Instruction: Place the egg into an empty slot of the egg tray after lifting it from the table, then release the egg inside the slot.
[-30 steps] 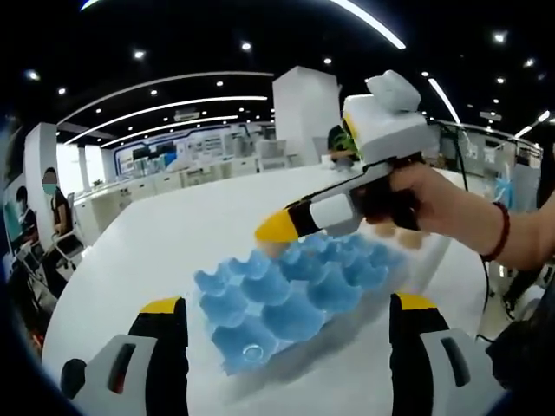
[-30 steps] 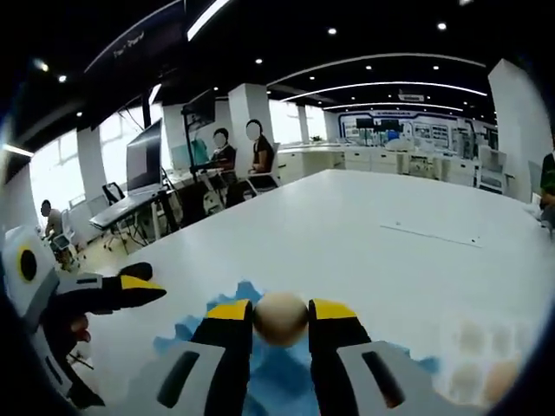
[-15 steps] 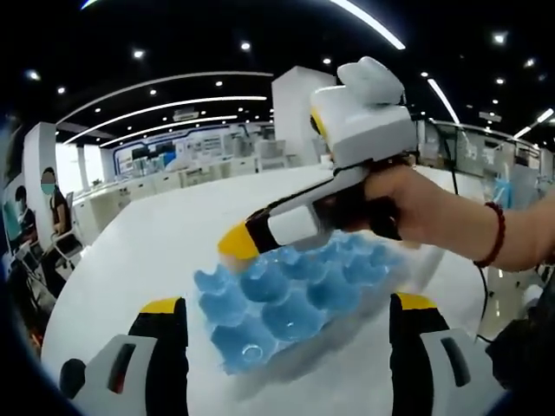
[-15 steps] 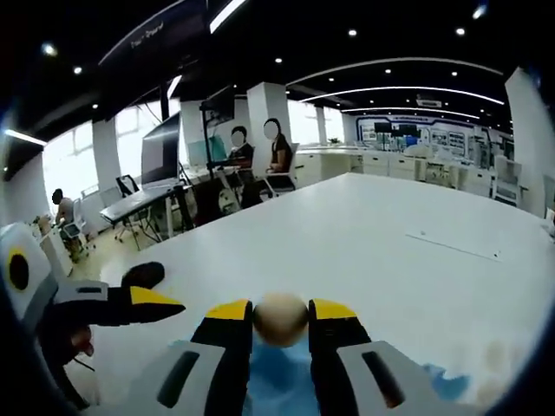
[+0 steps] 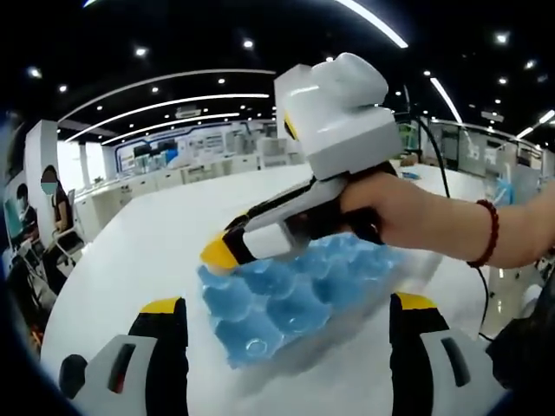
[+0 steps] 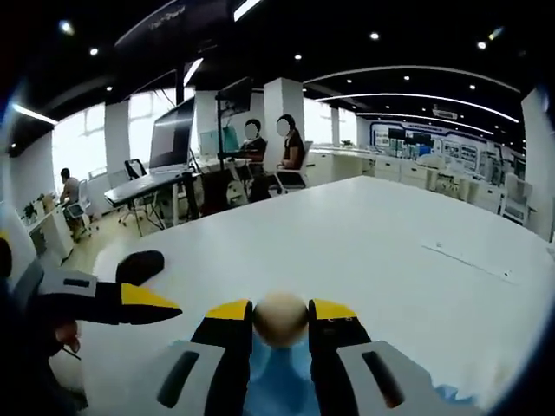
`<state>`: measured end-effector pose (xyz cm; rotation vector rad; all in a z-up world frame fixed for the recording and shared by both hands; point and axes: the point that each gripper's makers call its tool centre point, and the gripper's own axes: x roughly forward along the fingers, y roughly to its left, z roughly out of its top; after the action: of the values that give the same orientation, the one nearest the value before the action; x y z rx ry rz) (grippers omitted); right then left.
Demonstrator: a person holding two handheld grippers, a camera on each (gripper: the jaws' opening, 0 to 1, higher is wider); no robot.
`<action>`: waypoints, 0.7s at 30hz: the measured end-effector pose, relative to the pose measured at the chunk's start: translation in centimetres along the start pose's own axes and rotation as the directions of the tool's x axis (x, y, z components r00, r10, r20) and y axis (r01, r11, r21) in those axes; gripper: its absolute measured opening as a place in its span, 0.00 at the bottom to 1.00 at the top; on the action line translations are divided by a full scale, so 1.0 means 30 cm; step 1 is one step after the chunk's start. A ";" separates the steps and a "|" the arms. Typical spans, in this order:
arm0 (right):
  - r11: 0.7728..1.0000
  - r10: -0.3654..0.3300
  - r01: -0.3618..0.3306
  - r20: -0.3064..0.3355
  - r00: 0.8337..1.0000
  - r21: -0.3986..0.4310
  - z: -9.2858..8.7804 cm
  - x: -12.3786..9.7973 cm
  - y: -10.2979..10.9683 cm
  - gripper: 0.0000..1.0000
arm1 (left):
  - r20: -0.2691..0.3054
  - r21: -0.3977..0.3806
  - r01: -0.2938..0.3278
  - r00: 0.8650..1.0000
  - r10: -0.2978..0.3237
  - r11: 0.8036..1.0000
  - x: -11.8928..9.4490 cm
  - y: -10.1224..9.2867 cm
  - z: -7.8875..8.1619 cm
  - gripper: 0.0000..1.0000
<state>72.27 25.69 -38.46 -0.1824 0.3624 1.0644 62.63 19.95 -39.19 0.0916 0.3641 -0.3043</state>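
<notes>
Egg (image 6: 280,319) sits pinched between the yellow-tipped jaws of the right tool (image 6: 280,322), lifted clear of the white desk (image 6: 390,260) and carried above the blue egg tray (image 5: 290,303), a patch of which shows just under the jaws in the right gripper view. The step in hand looks like the carry-and-lower: in the left gripper view the right tool (image 5: 217,253), gripped by a hand (image 5: 395,208), reaches down over the tray's far left corner with its tip close to the cups there. The slots that show all look empty, so the next move calls for settling the egg down into one cup until it seats, then easing the jaws apart without nudging it. The left tool (image 5: 286,305) hangs on the near side of the tray with its jaws spread wide, holding nothing. Of the egg a rounded end faces the camera; its long axis probably runs along the jaws, though that cannot be told surely.
</notes>
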 end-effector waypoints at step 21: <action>0.993 0.061 -0.069 -0.081 0.995 -0.093 -0.078 0.065 0.008 0.26 | -0.008 -0.018 -0.015 1.000 0.015 1.000 0.001 0.034 -0.013 0.99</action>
<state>72.43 26.66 -41.36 -0.3000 0.3897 1.1421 62.83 20.97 -39.53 0.0783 0.3741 -0.2855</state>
